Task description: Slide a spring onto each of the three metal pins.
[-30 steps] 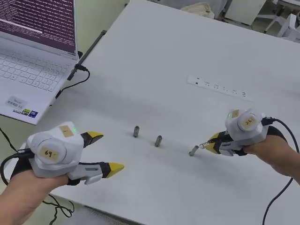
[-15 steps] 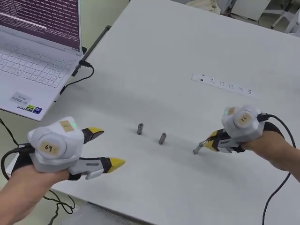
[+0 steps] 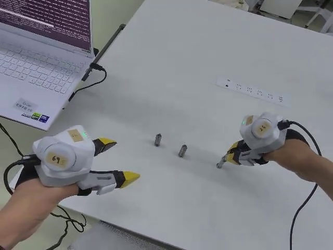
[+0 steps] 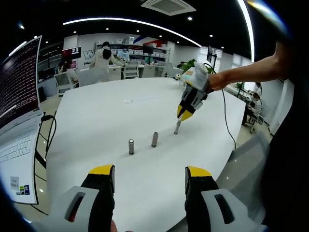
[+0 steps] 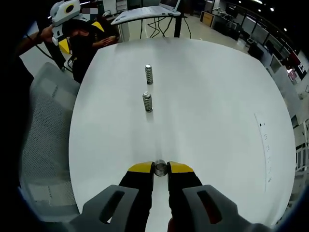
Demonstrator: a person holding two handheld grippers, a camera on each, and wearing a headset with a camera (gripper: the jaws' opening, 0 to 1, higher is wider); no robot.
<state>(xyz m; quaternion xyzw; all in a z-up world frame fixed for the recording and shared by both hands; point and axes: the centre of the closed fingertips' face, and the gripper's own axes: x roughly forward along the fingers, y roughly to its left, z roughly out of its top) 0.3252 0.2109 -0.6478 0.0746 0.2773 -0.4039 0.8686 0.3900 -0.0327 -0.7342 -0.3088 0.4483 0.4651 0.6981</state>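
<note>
Head view: right gripper (image 3: 232, 155), clenching the coiled steel spring (image 5: 160, 167), had closed in on the last short metal pin (image 3: 220, 164), almost done.

A spring-clad pin (image 3: 157, 139) and its spring-clad neighbour (image 3: 182, 151) stand upright; the third spring (image 3: 225, 159) slants, pinched by the right gripper (image 5: 160, 170).

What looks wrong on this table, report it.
Nothing spilled or damaged. The left pin and middle pin stand upright, sprung; the spring in the right gripper meets the third pin slanted.
</note>
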